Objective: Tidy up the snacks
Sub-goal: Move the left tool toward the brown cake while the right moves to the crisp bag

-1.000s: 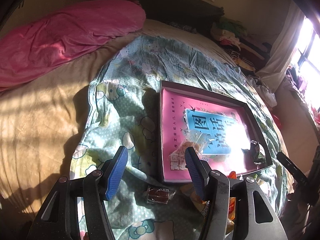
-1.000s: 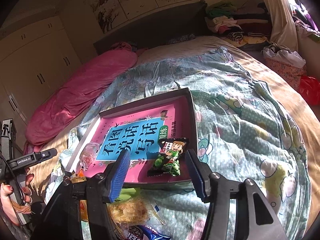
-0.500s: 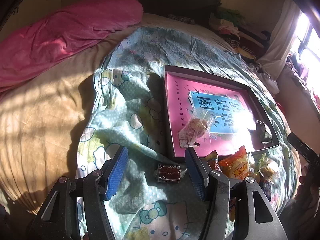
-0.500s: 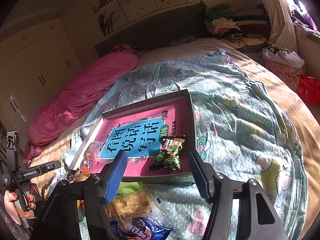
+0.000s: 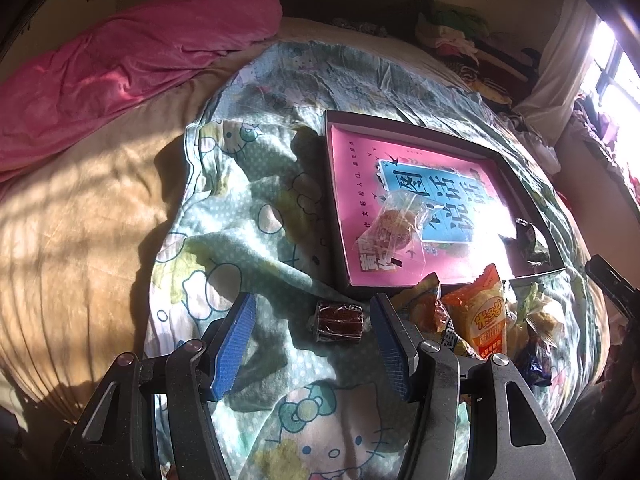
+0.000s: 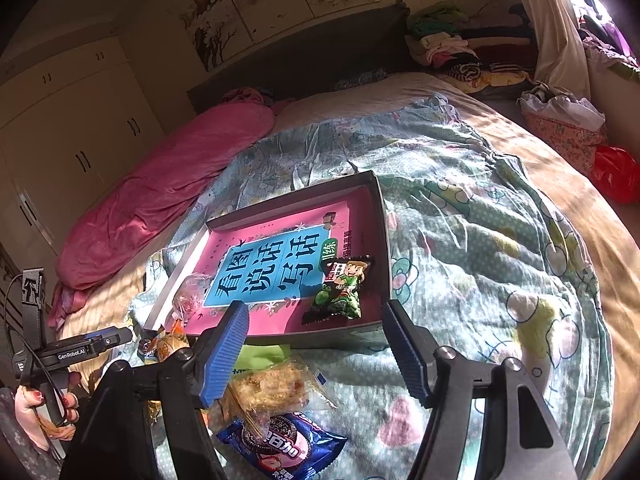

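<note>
The left gripper [image 5: 312, 344] stood released over a rumpled cartoon-cat quilt [image 5: 248, 216], a small dark-red, cellophane-wrapped block [image 5: 339, 322] lying between its ribbed blue pads. The right gripper [image 6: 316, 344] was opening, nothing pressed between its pads. Beyond it, a shallow dark-walled rectangular box [image 6: 382, 240] held a pink-and-blue book [image 6: 272, 268], a glossy green cartoon packet [image 6: 342, 288] and a clear-wrapped pastry [image 5: 390, 226]. Crinkly loose snacks crowded the box's near edge: an orange packet [image 5: 486, 320], a blue cookie packet [image 6: 280, 444]. Open quilt lay to the right.
</note>
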Available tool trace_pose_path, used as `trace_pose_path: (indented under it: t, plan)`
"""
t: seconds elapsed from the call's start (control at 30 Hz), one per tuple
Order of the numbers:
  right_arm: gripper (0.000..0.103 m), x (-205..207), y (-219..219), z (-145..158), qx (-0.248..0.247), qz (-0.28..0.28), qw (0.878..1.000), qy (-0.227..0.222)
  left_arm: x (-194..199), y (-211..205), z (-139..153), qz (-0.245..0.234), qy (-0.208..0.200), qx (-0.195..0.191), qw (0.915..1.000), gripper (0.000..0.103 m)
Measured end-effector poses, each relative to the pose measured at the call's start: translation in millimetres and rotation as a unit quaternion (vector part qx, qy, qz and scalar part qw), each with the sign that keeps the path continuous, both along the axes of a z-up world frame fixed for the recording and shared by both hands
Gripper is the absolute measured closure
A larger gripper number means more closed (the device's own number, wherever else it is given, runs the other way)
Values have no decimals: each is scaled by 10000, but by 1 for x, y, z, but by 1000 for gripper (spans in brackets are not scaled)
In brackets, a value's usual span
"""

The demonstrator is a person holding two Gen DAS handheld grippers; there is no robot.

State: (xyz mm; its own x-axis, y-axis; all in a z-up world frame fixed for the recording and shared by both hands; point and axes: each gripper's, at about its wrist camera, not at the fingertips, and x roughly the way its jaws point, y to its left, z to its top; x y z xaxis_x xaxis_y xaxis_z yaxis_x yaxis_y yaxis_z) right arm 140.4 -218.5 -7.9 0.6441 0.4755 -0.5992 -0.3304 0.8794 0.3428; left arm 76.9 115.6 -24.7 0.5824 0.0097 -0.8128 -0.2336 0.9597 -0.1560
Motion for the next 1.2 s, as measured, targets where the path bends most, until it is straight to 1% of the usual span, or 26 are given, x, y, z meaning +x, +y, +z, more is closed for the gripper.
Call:
trace_pose_path:
  t: [0.4, 0.77, 1.07, 1.2]
  plan:
    - [34, -15, 6, -7, 34, 89, 9996, 260, -5, -8, -12, -140, 170, 98, 9997, 42]
    - [34, -31, 2, -20, 317, 93, 9969, 720, -6, -13, -18, -242, 226, 105, 9994, 42]
    - [34, -28, 6, -34, 465, 169, 9927, 1103, -7, -18, -24, -280, 261, 166, 9991, 42]
    - [34, -21, 8, -45, 529, 191, 9899, 1305, -6, -19, -26, -272, 228, 350, 9988, 42]
